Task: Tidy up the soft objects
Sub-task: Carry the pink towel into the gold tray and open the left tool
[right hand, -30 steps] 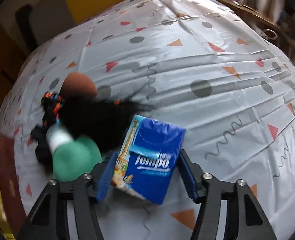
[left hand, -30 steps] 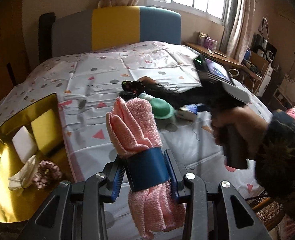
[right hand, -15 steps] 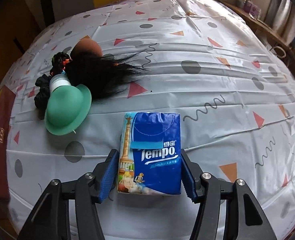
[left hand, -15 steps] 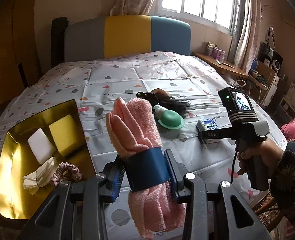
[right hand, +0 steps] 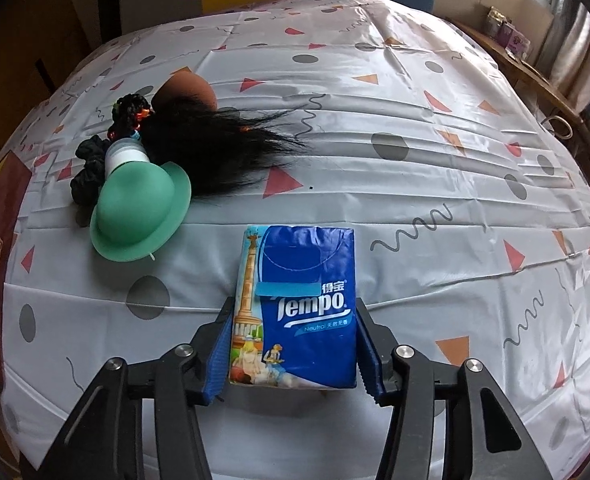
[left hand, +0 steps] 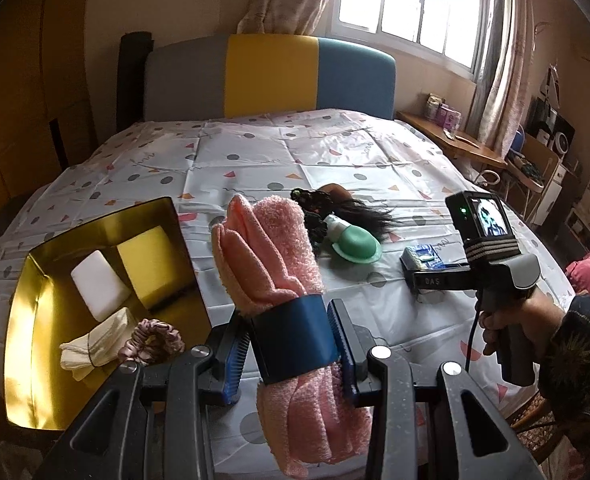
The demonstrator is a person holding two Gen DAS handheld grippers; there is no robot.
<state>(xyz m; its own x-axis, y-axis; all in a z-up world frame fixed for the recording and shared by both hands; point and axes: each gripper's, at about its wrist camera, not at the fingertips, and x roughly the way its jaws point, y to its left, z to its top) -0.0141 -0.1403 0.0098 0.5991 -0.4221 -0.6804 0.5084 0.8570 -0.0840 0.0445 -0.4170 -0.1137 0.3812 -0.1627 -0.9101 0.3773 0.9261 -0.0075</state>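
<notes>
Pink towel (left hand: 271, 256) with dark blue band (left hand: 295, 338). Gold tray (left hand: 35, 320) with white sponge (left hand: 99, 284), yellow sponge (left hand: 149, 262), cream cloth (left hand: 95, 346), pink scrunchie (left hand: 151, 342). Blue tissue pack (right hand: 299, 304). Green hat (right hand: 139, 212), black wig (right hand: 215, 148). White bedsheet (right hand: 415, 160), grey dots, red-orange triangles.

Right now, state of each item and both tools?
Pink towel: rolled, banded, upright, clamped in left tool.
Tempo tissue pack: flat on the bed, between the right tool pads, which have just been closing.
Gold tray: holds sponges, cloth, scrunchie.
Green hat: lying on the bed.
Black wig: spread out.
</notes>
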